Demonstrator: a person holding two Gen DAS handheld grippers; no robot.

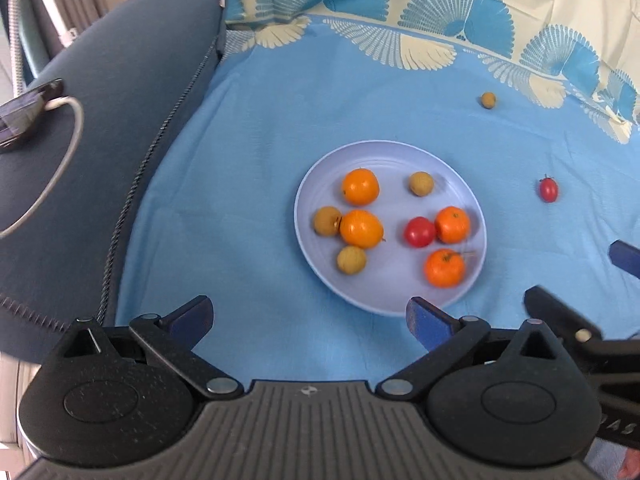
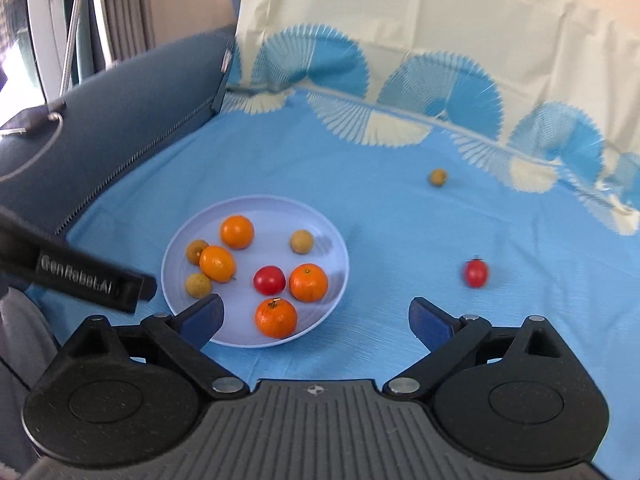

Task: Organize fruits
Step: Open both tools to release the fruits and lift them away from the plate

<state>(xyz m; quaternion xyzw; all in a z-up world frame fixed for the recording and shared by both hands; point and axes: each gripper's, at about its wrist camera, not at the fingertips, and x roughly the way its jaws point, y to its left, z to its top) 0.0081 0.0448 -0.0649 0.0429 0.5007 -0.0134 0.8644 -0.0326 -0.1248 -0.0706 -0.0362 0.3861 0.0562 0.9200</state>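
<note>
A pale blue plate (image 1: 384, 300) (image 2: 240, 208) sits on a blue cloth. It holds several oranges, three brown longans and one red tomato (image 1: 419, 232) (image 2: 269, 280). A loose cherry tomato (image 1: 548, 189) (image 2: 475, 273) and a loose longan (image 1: 488, 100) (image 2: 437, 177) lie on the cloth to the right of the plate. My left gripper (image 1: 310, 320) is open and empty, just short of the plate's near rim. My right gripper (image 2: 316, 318) is open and empty, over the plate's near right edge; its fingers show at the left wrist view's right edge (image 1: 560, 312).
A dark grey cushion (image 1: 100, 152) (image 2: 120, 104) borders the cloth on the left, with a phone (image 1: 24, 114) and white cable on it. A cream cloth with blue fan prints (image 1: 460, 16) (image 2: 440, 60) rises behind. The left gripper's body (image 2: 72, 276) crosses the right wrist view at left.
</note>
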